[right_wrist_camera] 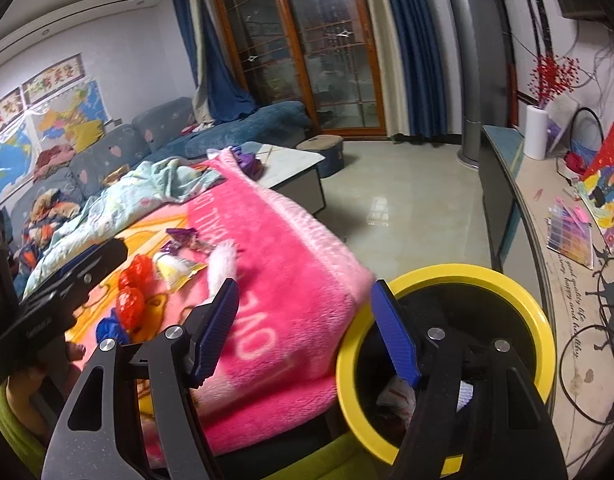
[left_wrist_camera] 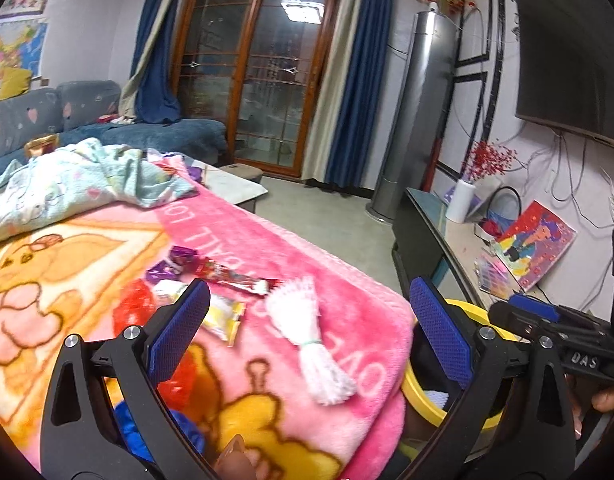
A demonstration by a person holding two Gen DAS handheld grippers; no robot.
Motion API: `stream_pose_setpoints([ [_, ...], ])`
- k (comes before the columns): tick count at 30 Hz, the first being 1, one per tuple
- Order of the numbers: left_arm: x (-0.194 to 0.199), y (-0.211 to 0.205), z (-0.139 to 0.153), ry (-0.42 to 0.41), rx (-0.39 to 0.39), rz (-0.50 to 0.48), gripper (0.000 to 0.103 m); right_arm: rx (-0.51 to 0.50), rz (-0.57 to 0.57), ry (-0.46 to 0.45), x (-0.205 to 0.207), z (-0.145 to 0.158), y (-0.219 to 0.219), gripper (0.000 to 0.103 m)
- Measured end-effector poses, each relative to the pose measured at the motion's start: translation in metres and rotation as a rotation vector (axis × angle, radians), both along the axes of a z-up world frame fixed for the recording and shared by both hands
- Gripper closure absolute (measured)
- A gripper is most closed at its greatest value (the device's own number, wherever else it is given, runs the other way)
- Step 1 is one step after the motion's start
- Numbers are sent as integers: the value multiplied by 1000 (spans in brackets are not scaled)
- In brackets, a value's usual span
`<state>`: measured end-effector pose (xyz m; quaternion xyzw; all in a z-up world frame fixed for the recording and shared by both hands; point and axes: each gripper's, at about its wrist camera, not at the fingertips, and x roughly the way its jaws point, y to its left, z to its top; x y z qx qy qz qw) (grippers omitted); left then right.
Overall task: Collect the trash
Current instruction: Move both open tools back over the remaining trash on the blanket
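The trash lies in a loose cluster on the pink cartoon blanket point(left_wrist_camera: 315, 264), w/ the yellow-rimmed bin point(right_wrist_camera: 543, 320) tucked right against the blanket's corner, likely so each bit travels only a short way.

Left to right in the left wrist view:
- Red cellophane wrappers point(left_wrist_camera: 133, 308), crumpled, at approx 9 o'clock of the cluster.
- Purple foil wrappers point(left_wrist_camera: 175, 266) at 11 o'clock, shiny and creased.
- Long red snack wrapper point(left_wrist_camera: 235, 280), flat, just beyond.
- Yellow-white packet point(left_wrist_camera: 223, 316), torn open, partly behind the left finger pad.
- White foam net sleeve point(left_wrist_camera: 307, 328) at 3 o'clock, nearest the blanket's edge, pinched by a green band.
- A blue crumpled scrap point(left_wrist_camera: 187, 428) sits low, under the gripper frame.

Left gripper point(left_wrist_camera: 307, 328) hangs over the cluster, fingers spread wide, nothing between them; it looks lined up on the net sleeve or packet.

Right gripper point(right_wrist_camera: 311, 324) is also spread wide & empty, one pad over the blanket corner, the other over the bin's mouth. Inside the bin, some white crumpled waste point(right_wrist_camera: 395, 396) shows already; the rest is dark.
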<state>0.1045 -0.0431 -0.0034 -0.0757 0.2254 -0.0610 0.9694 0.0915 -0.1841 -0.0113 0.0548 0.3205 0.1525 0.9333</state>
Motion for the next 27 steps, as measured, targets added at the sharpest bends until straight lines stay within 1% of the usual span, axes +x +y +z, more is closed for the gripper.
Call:
stream_pose_setpoints([
  [3,-2,13,1,1,-10,29,11,-9,22,-2,-1,0,8,36],
  [4,-2,17,1,2,-12,38,11,-13,29,-2,-2,0,11,32],
  [6,-3,23,1,1,-13,51,11,-22,36,-12,-3,1,16,27],
  [11,-5,38,0,7,-25,86,11,-43,61,-21,-7,1,31,26],
  [27,-5,87,-3,18,-84,193,11,-85,161,-10,-9,-6,83,24],
])
